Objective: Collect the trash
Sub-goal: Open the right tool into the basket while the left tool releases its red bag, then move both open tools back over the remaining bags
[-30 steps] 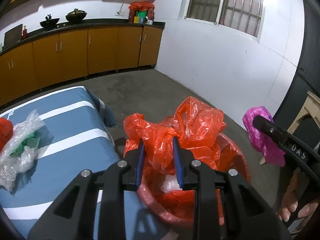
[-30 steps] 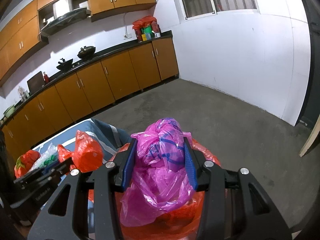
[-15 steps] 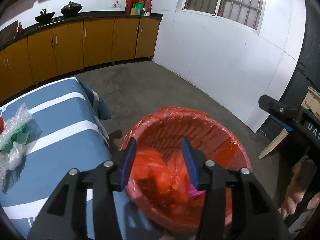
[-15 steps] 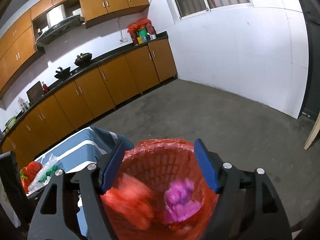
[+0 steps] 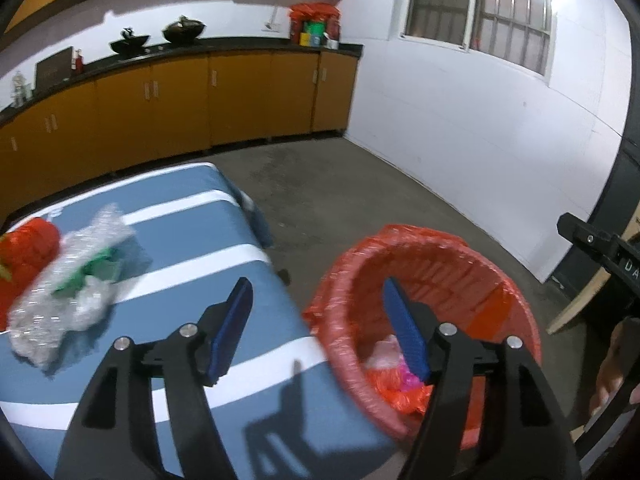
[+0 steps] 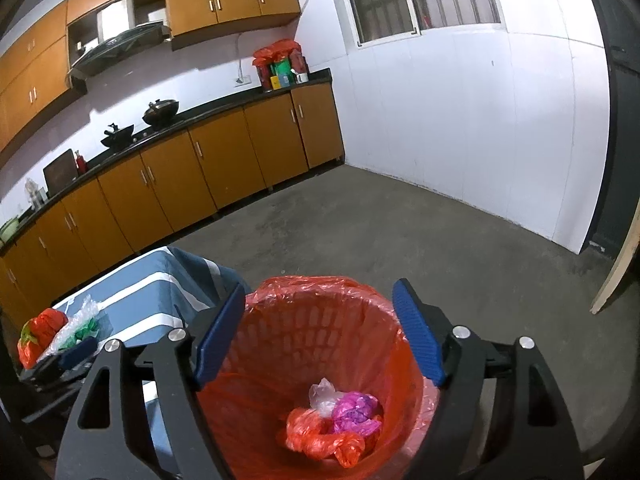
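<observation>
Far left on our striped bench (image 5: 192, 264) lie a red bag (image 5: 26, 248) and a clear crumpled wrap (image 5: 68, 284). Our left tool (image 5: 316, 328) hangs wide open and empty across the bench edge. Right of it, the red-lined bin (image 6: 320, 320) holds a red bag wad (image 6: 320, 436) and a pink wad (image 6: 356, 412); our right tool (image 6: 318, 334) gapes empty above them.

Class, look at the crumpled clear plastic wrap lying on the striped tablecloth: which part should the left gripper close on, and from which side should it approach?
Probably the raised, bunched ridge of the clear plastic wrap, taken from above. It lies flat and sprawled on the striped tablecloth, so a sideways approach would likely just push it. The red bag touches its far-left end, so grip nearer the middle. The left gripper is open.
</observation>
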Demonstrator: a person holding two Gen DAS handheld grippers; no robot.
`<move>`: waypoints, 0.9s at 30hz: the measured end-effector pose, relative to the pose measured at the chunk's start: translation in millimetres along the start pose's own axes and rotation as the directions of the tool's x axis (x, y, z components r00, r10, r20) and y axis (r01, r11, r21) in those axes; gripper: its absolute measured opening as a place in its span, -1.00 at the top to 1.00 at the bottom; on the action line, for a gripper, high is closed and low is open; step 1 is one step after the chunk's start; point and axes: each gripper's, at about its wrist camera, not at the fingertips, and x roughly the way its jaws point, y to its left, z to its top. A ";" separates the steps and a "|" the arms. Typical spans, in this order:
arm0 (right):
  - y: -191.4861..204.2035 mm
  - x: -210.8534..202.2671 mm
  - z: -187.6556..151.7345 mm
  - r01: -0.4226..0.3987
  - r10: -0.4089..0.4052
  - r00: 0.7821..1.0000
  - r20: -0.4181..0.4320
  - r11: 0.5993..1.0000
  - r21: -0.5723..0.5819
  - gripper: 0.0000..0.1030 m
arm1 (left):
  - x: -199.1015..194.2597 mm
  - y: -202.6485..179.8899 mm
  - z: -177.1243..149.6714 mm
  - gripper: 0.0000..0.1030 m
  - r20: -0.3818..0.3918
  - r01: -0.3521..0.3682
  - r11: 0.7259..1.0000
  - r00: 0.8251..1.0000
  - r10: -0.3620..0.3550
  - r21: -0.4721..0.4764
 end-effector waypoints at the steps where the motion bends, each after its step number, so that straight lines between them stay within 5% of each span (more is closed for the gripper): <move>1: 3.9 -0.3 -0.4 0.003 -0.003 1.000 0.003 1.000 -0.009 -0.63 | -5.1 5.6 -0.7 -0.36 0.010 -0.014 1.000 1.000 0.014 -0.004; 10: 53.0 -0.3 -1.9 -0.017 0.020 1.000 0.020 0.991 -0.135 -0.72 | -49.7 59.4 -19.0 -0.41 0.073 -0.158 0.987 0.984 0.160 -0.031; 17: 115.5 -0.1 -10.9 -0.158 0.159 0.987 -0.015 0.963 -0.218 -0.60 | -86.9 115.4 -41.7 -0.41 0.093 -0.276 0.957 0.954 0.284 -0.089; 27: 254.9 5.8 -39.4 -0.434 0.407 0.901 -0.151 0.835 -0.339 -0.21 | -138.2 208.5 -72.0 -0.44 0.076 -0.453 0.862 0.874 0.480 -0.228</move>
